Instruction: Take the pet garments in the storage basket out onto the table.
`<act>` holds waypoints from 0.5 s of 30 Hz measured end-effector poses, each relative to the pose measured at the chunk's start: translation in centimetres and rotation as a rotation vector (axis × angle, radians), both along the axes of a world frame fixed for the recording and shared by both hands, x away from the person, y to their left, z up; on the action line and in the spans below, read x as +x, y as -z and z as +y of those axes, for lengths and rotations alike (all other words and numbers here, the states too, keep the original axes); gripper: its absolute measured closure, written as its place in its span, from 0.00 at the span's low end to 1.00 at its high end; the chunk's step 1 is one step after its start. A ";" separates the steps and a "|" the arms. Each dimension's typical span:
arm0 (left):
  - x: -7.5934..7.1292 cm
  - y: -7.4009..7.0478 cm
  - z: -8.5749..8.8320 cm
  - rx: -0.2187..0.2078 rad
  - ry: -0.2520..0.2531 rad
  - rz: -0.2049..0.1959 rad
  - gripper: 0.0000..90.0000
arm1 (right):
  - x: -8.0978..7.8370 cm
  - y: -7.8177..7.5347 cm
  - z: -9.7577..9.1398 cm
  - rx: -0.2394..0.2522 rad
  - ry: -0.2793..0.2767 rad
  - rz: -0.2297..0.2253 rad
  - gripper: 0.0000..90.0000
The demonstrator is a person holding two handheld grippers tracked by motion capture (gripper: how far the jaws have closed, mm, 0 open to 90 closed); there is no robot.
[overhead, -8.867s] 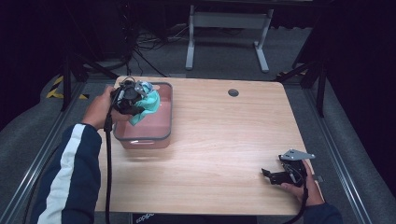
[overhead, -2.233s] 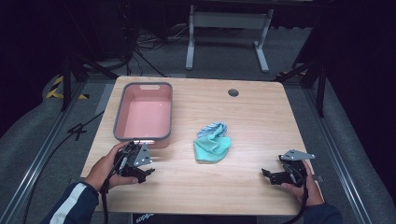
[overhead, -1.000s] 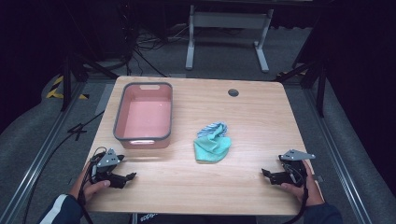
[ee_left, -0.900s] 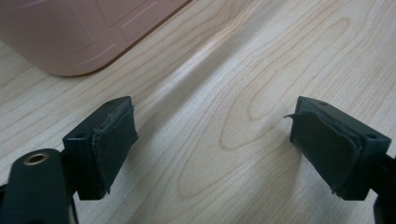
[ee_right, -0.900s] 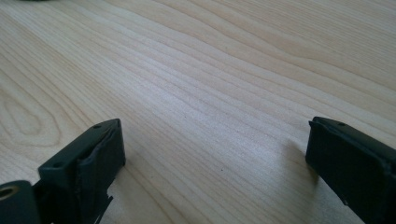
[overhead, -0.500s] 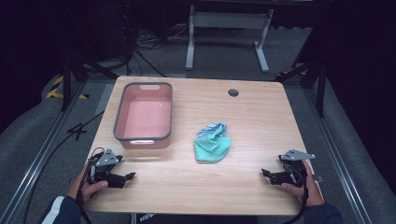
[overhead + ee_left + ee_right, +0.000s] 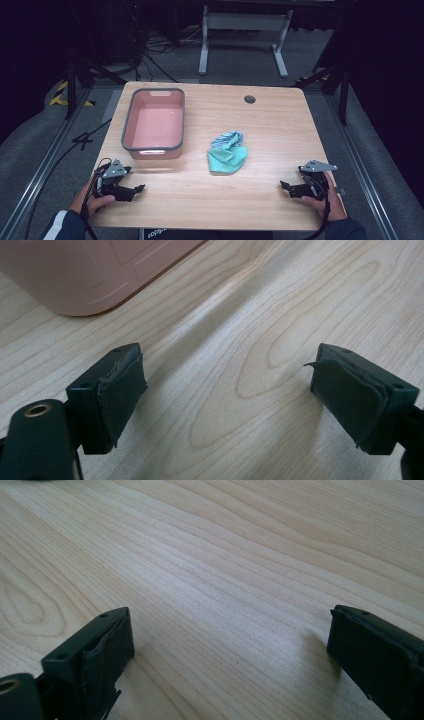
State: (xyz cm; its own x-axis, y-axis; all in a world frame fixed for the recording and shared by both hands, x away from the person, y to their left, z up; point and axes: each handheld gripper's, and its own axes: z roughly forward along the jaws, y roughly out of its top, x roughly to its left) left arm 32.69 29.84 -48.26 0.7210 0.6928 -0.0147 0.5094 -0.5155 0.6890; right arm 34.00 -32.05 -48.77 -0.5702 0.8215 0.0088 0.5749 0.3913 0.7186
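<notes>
Near the centre of the pale wood-grain bench (image 7: pixel 280 125), a crumpled teal cloth with a striped blue-and-white fold at its top (image 7: pixel 227 153) lay flat on the surface, touched by neither claw. At about ten o'clock from the cloth sat a rectangular pink plastic tub with a grey rim (image 7: pixel 153 124), its long side running toward twelve o'clock; its inside looked bare, though glare on the bottom made that hard to confirm. A small dark round grommet (image 7: pixel 249 99) was set in the bench top toward one o'clock from the cloth.

Down at the seven o'clock corner of the bench, the left claw (image 7: pixel 134 189) rested low on the wood in the person's left hand (image 7: pixel 95 200), a grey three-cornered plate on top. In the left gripper view its jaws stood spread wide with bare wood between them, the black pads frayed at the edges, and a rounded corner of the pink tub lay at eleven o'clock.

At the five o'clock corner, the right claw (image 7: pixel 286 188) lay low over the bench in the right hand (image 7: pixel 325 202), pointing toward nine o'clock. In the right gripper view its jaws were likewise spread apart over plain wood grain, gripping nothing.
</notes>
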 end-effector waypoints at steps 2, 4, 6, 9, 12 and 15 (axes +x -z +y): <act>0.0 0.0 0.0 0.003 0.003 -0.002 0.16 | 0.0 0.0 0.0 0.000 0.000 0.000 0.06; 0.1 0.0 0.0 0.003 0.003 -0.002 0.16 | 0.0 0.0 0.0 0.000 0.000 0.000 0.05; 0.1 0.0 0.0 0.003 0.003 -0.002 0.15 | 0.0 0.0 0.0 0.000 0.000 0.000 0.06; 0.1 0.0 0.0 0.003 0.003 -0.002 0.15 | 0.0 0.0 0.0 0.000 0.000 0.000 0.06; 0.1 0.0 0.0 0.003 0.003 -0.002 0.15 | 0.0 0.0 0.0 0.000 0.000 0.000 0.06; 0.1 0.0 0.0 0.003 0.003 -0.002 0.15 | 0.0 0.0 0.0 0.000 0.000 0.000 0.06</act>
